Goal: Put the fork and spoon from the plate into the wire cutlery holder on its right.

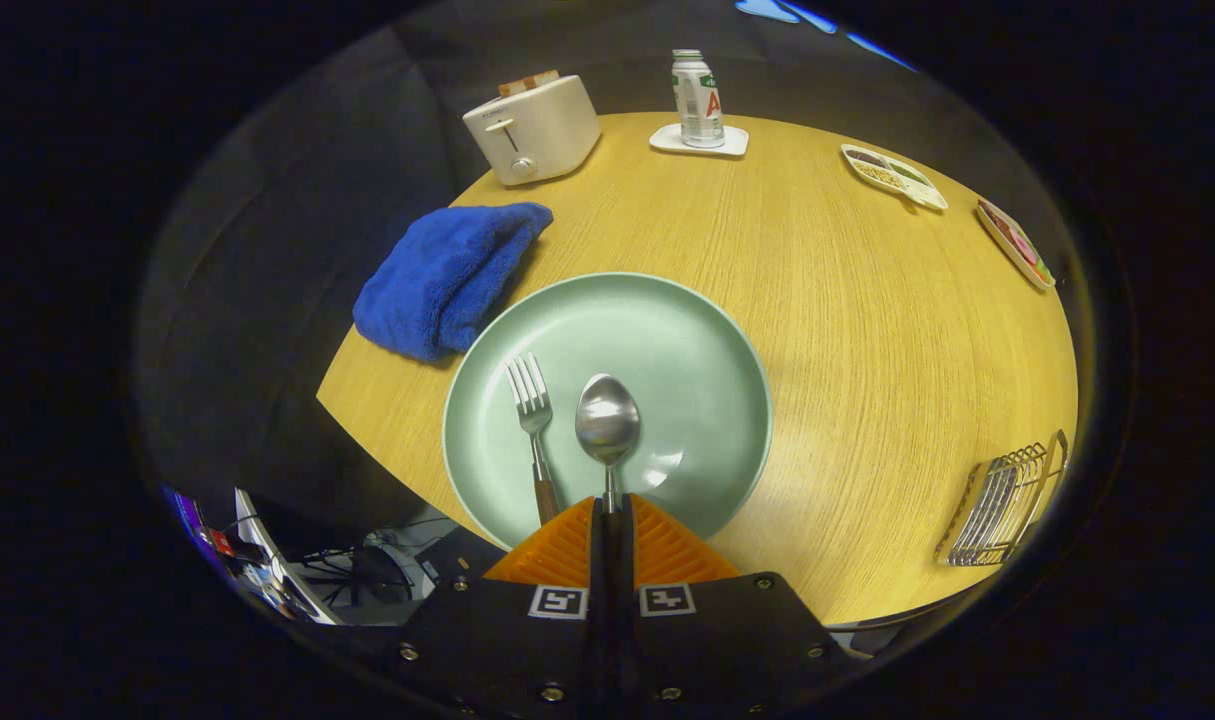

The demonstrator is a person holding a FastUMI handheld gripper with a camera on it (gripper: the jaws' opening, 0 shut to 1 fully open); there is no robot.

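We have the gripper (608,512) clamped on the spoon (607,425) handle over the plate (712,330); fork (532,420) lies just left, wire cutlery holder (1007,500) well right.

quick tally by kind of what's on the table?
Cutlery: 2, steel spoon clamped in the orange gripper, wood-handled fork
Dishes: 4, green plate, white coaster, two snack trays
Appliance: 1, white toaster
Can: 1
Blue towel: 1
Wire cutlery holder: 1
Total: 10

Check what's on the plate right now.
On the green plate lie a fork and a spoon. The gripper is shut on the spoon's handle, covering it; the fork's handle end is hidden behind the fingers.
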